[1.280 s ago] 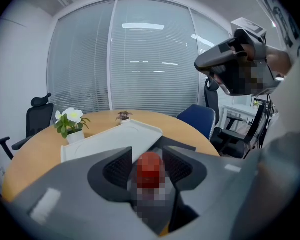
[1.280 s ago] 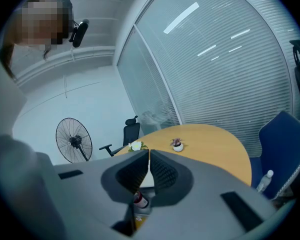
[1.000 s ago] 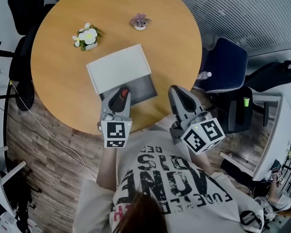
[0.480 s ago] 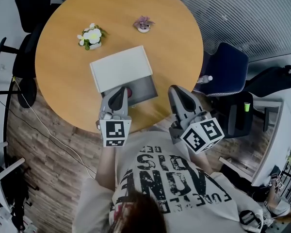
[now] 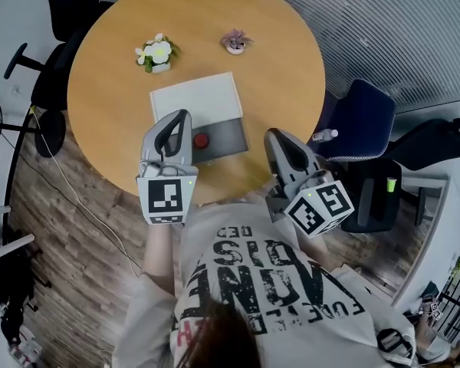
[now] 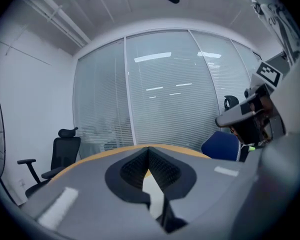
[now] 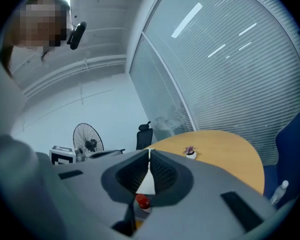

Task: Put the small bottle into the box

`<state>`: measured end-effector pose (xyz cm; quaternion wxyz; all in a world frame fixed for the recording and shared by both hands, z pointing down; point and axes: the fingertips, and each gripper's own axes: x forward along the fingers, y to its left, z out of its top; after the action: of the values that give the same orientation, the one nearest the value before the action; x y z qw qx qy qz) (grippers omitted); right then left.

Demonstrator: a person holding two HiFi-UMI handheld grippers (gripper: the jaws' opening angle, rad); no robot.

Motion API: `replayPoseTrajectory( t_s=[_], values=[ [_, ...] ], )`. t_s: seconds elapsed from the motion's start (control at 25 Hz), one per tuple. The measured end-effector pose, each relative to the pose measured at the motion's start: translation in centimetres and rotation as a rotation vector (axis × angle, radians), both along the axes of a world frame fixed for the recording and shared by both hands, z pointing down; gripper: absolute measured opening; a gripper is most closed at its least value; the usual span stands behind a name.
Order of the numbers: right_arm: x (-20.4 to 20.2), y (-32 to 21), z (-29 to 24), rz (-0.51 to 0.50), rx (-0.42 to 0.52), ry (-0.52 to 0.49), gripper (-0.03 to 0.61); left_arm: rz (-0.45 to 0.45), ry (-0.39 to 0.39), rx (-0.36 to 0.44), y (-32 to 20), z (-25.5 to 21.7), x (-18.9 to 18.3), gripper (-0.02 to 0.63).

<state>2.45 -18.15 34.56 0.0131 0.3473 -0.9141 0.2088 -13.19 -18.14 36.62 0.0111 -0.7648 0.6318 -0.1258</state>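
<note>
Small bottle (image 5: 202,139) sits in the box (image 5: 195,102) on the worktop (image 5: 276,44); left gripper (image 5: 178,121) and right gripper (image 5: 275,138), both pressed together empty, should withdraw without knocking it.

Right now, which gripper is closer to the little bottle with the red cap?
Left. The left gripper is just beside the small bottle, which sits in the box. The right gripper is farther away, past the box's other side, near the table's edge.
</note>
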Motion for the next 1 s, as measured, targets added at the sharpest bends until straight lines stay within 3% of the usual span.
replayPoseTrajectory(
  t_s=[0.32,0.44,0.6,0.76,1.0],
  values=[
    [1.2,0.0,-1.8,-0.058,0.072,-0.024,0.015,-0.089,0.013,0.153,1.8,-7.0,-0.7,0.009],
    [1.2,-0.2,-2.4,-0.069,0.092,-0.049,0.015,-0.131,0.048,0.169,3.4,-9.2,-0.7,0.009],
    [1.0,-0.3,-3.5,-0.073,0.136,-0.017,0.015,-0.128,0.071,0.243,5.6,-11.6,-1.0,0.009],
    [0.5,0.4,-5.2,-0.090,0.182,-0.012,0.015,-0.145,0.079,0.259,7.5,-12.5,-1.4,0.009],
    [-1.0,3.0,-6.2,-0.103,0.172,-0.018,0.015,-0.151,0.064,0.264,10.6,-13.4,-1.7,0.009]
  ],
)
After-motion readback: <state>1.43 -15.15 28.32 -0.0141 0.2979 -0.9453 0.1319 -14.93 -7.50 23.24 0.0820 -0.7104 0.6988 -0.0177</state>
